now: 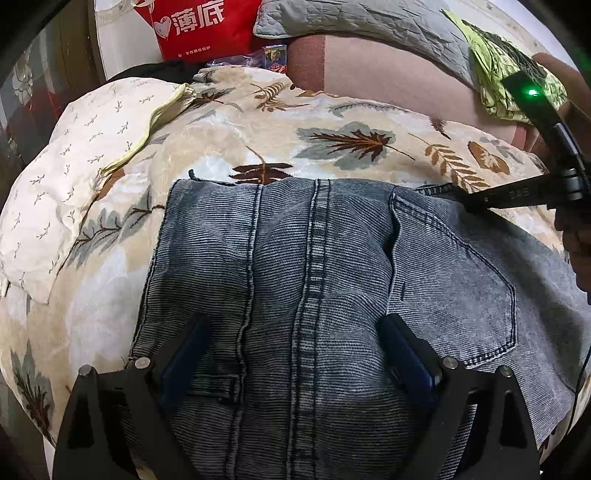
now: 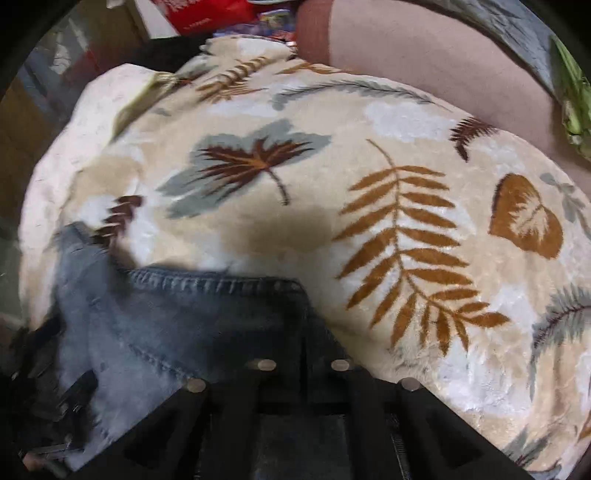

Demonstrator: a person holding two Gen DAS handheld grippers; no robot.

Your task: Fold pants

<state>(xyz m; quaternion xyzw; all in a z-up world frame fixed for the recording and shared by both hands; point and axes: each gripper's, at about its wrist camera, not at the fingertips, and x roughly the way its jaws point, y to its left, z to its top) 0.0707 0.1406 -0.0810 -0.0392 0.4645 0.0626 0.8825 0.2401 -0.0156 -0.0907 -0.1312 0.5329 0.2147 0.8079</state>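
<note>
Pants point(image 1: 295, 280) lie on the blanket point(image 1: 369, 122), pillow point(image 1: 66, 177) left, bag point(image 1: 199, 26) behind

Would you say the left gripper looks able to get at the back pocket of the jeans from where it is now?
Probably yes: the left gripper hangs open over the jeans, and the back pocket lies uncovered just beside it.

The left gripper point(image 1: 295, 343) has black angular arms with triangular cut-outs, round silver screw heads at the joints, and dark blue pads point(image 1: 410, 358) on the inner faces of its fingers. The right gripper point(image 1: 476, 203) has the same black build — a small green light glows on its upper body. From its own camera, four silver screw heads show; the picture is blurred.
</note>
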